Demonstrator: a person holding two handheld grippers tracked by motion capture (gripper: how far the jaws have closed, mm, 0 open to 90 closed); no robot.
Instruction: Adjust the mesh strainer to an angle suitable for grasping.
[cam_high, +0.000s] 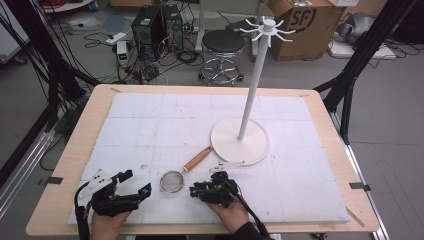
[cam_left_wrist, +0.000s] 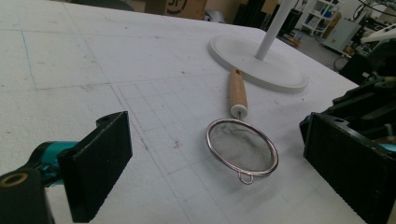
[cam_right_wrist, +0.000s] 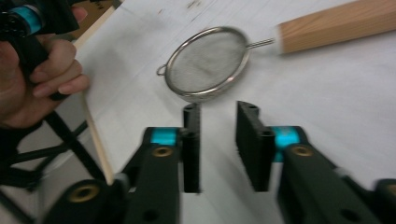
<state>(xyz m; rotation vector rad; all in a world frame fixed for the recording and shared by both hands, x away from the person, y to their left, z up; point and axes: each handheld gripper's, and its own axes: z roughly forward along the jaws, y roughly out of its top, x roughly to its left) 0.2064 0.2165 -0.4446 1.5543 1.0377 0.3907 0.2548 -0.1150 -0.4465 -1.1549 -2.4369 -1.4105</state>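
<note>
A small metal mesh strainer (cam_high: 172, 181) with a wooden handle (cam_high: 197, 160) lies on the white foam board near the front edge. Its handle points toward the round base of a white hook stand (cam_high: 239, 140). My left gripper (cam_high: 136, 183) sits just left of the strainer, open wide; in the left gripper view the strainer (cam_left_wrist: 240, 147) lies slightly ahead of the left gripper (cam_left_wrist: 215, 135). My right gripper (cam_high: 196, 190) is just right of the strainer bowl. In the right gripper view the right gripper (cam_right_wrist: 218, 112) stands open with a narrow empty gap, a short way from the strainer (cam_right_wrist: 208, 60).
The stand's tall pole (cam_high: 252, 82) carries a ring of hooks on top. The foam board sits on a wooden table (cam_high: 85, 125). Behind the table on the floor are a stool (cam_high: 223, 45), computer towers (cam_high: 150, 25), cables and a cardboard box (cam_high: 305, 22).
</note>
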